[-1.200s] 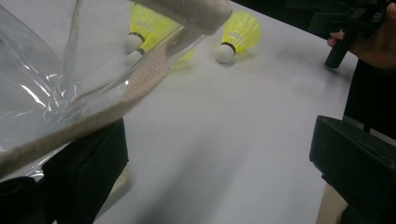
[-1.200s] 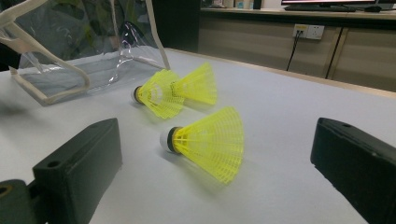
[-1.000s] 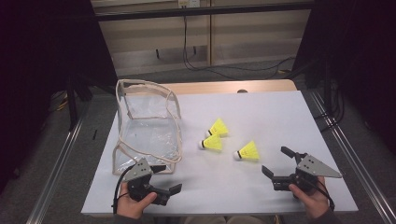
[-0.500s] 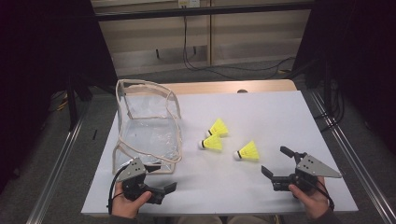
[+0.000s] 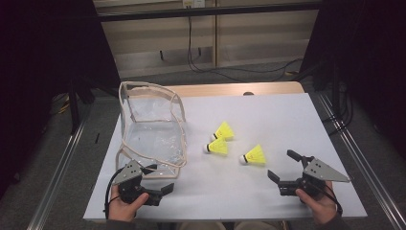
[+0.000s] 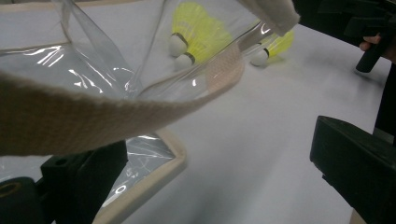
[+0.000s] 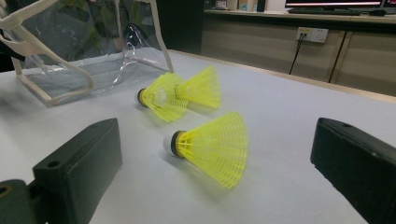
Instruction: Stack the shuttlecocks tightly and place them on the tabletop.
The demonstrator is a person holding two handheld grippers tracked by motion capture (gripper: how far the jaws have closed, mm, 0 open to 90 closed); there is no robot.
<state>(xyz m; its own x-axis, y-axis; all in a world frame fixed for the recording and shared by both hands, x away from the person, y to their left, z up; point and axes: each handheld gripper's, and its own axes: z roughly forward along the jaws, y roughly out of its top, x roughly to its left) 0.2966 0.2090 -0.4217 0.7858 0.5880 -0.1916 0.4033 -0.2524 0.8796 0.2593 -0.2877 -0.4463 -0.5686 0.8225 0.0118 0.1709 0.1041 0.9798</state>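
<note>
A clear plastic bag (image 5: 151, 129) with beige trim stands open at the table's left. Three yellow shuttlecocks (image 5: 223, 130) (image 5: 216, 146) (image 5: 253, 155) lie right of it. My left gripper (image 5: 160, 178) is open at the bag's near corner. In the left gripper view its open jaws frame that corner (image 6: 154, 158). A beige strap (image 6: 93, 116) crosses close above one jaw. My right gripper (image 5: 283, 165) is open, just short of the nearest shuttlecock (image 7: 210, 144), which lies ahead between the jaws. The other two shuttlecocks (image 7: 163, 95) lie beyond it.
The white table sheet (image 5: 287, 120) has bare room at the back right and between the two grippers. The table's front edge (image 5: 215, 219) runs just behind both hands. Metal rails (image 5: 354, 158) flank the table. The right hand's gripper (image 6: 373, 37) shows far off in the left gripper view.
My left gripper has slid a little to the left along the bag's near edge. The right gripper and the shuttlecocks have stayed put.
</note>
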